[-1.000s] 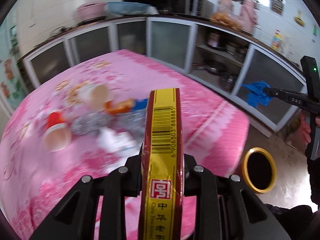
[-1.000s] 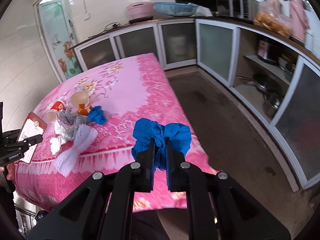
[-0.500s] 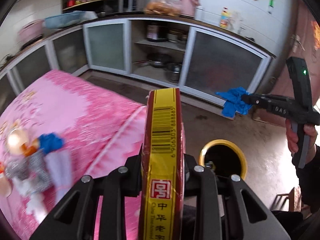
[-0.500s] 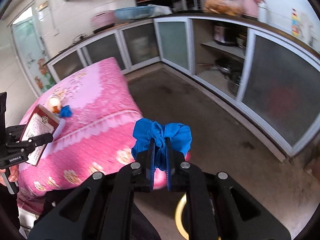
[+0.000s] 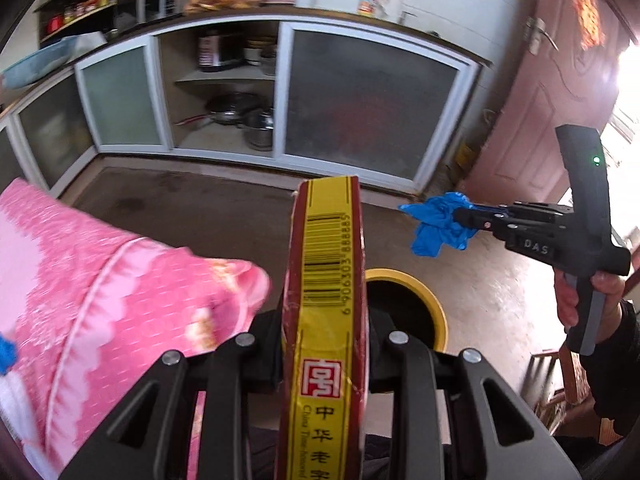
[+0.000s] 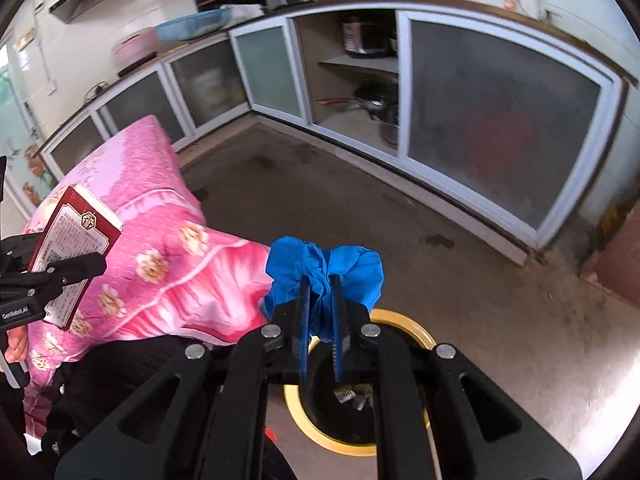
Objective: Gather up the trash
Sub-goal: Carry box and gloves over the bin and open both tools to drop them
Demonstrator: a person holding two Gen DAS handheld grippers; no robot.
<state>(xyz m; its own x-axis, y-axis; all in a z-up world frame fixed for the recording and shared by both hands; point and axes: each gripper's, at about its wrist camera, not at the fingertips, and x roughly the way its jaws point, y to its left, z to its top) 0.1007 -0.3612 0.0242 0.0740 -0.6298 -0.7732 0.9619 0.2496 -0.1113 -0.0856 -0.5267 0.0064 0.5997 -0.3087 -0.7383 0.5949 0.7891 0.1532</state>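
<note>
change: a second ago both my tools faced the pink bench [image 5: 100,280] and its litter; now I have them swung off it and over the floor [image 6: 500,320], the bin [image 6: 416,330] below them
meaning: pick-up looks done for these two pieces, I'm at the carry-to-bin stage; drop not yet made, both pieces in grip
left tool [image 5: 324,344]: pinching the flat red and yellow box [image 5: 326,280] across its thin sides, same hold as before
box place: in the air, past the bench corner, bin rim [image 5: 434,312] just behind it in the left view
box axis: long axis runs along the tool's fingers, away from the camera, free end tilted forward and down toward the floor; barcode edge faces the camera
right tool [image 6: 320,344]: pressed nearly together on the blue rag [image 6: 324,264], wad bulging out above the tips
rag place: over the near rim of the bin, some scraps already inside
next: my guess, centre each piece over the opening before letting go; box is long, may catch the rim if dropped flat
</note>
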